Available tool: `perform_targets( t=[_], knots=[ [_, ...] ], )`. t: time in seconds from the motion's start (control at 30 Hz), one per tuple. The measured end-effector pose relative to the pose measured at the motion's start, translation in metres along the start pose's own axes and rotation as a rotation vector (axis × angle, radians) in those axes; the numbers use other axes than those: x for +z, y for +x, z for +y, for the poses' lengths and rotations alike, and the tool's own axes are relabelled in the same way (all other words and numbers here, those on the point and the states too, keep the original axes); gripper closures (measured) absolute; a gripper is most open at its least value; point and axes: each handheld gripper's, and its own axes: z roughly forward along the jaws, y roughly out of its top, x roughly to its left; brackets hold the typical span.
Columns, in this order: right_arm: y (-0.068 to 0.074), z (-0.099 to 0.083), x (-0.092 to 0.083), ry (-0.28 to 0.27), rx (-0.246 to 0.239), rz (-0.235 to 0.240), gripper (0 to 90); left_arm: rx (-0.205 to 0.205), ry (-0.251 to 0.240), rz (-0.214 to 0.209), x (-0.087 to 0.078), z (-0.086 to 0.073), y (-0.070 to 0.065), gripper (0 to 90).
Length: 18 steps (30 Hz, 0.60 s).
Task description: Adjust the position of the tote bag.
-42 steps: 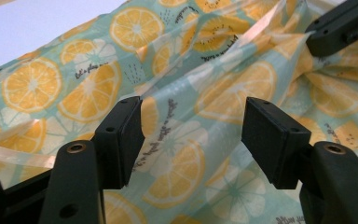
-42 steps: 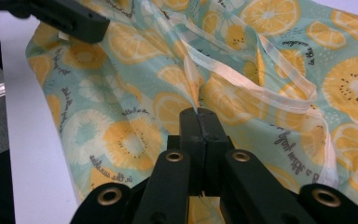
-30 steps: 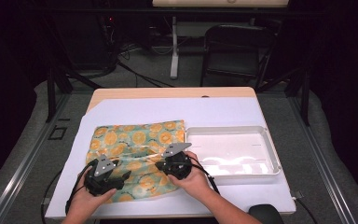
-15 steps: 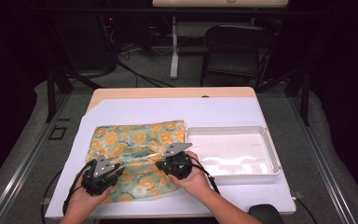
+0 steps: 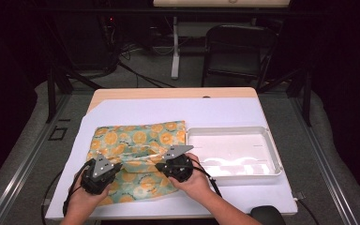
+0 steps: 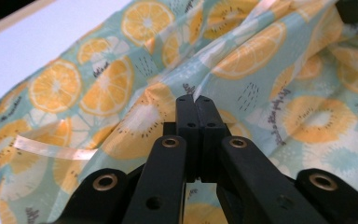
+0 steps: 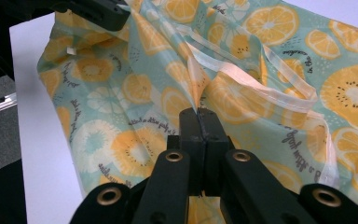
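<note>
A teal cloth (image 5: 140, 136) printed with orange slices lies rumpled on the white table cover, with a pale ribbon (image 7: 279, 95) sewn along it. My left gripper (image 5: 116, 164) sits at the cloth's near left. Its jaws have just been closing and now stand together, pinching a raised fold of the cloth (image 6: 98, 88). My right gripper (image 5: 159, 165) is at the near middle, pointing left. It is shut on another ridge of the cloth (image 7: 261, 23) beside the ribbon. The two grippers face each other across the bunched fabric.
A shallow white tray (image 5: 272, 150) stands right of the cloth, touching its edge. The table's wooden far edge (image 5: 168, 93) shows beyond the white cover. A dark chair (image 5: 239, 47) and stand legs lie behind the table. A dark round object (image 5: 267, 215) sits at the near right corner.
The left gripper's jaws look drawn together on the cloth compared with a second ago. Both hands and the cloth stay where they were.
</note>
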Motion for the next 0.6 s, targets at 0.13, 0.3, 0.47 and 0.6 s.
perform_targets(
  t=[0.13, 0.3, 0.47, 0.6],
  knots=[
    [0.004, -0.001, -0.002, -0.009, -0.015, -0.009, 85.8, 0.014, -0.014, 0.035, 0.001, 0.005, 0.000, 90.0],
    [0.008, -0.005, -0.005, -0.013, -0.029, -0.031, 75.3, 0.000, -0.035, 0.053, 0.003, 0.013, 0.004, 90.0],
    [0.007, -0.008, -0.017, -0.042, -0.002, -0.034, 67.0, -0.002, -0.048, 0.062, 0.005, 0.020, 0.008, 90.0],
    [0.006, -0.008, -0.024, -0.062, 0.003, -0.057, 65.1, -0.001, -0.059, 0.073, 0.008, 0.026, 0.011, 90.0]
  ],
)
